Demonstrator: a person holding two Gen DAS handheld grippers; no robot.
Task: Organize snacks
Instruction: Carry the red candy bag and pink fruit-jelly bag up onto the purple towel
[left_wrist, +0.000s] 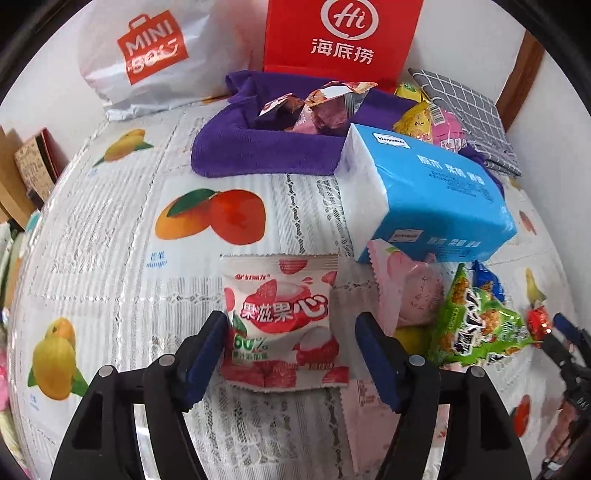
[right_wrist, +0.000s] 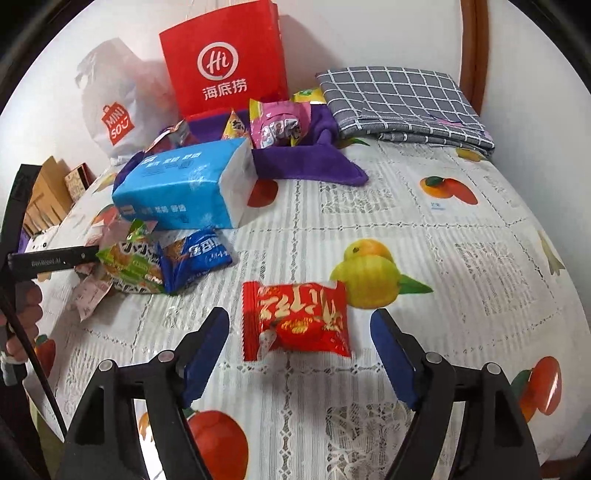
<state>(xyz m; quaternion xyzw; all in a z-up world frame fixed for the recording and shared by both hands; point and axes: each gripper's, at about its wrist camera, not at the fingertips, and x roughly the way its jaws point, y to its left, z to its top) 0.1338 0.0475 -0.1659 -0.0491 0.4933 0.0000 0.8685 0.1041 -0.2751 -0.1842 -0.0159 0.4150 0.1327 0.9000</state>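
Observation:
My left gripper (left_wrist: 291, 325) is open, its jaws on either side of a white and pink lychee snack packet (left_wrist: 282, 321) lying flat on the table. My right gripper (right_wrist: 299, 325) is open around a red snack packet (right_wrist: 295, 319), also flat on the table. A green packet (left_wrist: 476, 325), a blue packet (right_wrist: 199, 258) and a pink packet (left_wrist: 410, 288) lie in a loose pile between the two grippers. A purple cloth (left_wrist: 266, 147) at the back holds several more packets (left_wrist: 325, 107).
A blue tissue pack (left_wrist: 428, 195) lies in front of the purple cloth. A red paper bag (left_wrist: 343, 37) and a white Miniso bag (left_wrist: 147, 55) stand at the back wall. A folded grey checked cloth (right_wrist: 399, 99) lies back right. The fruit-print tablecloth (left_wrist: 110, 229) covers the table.

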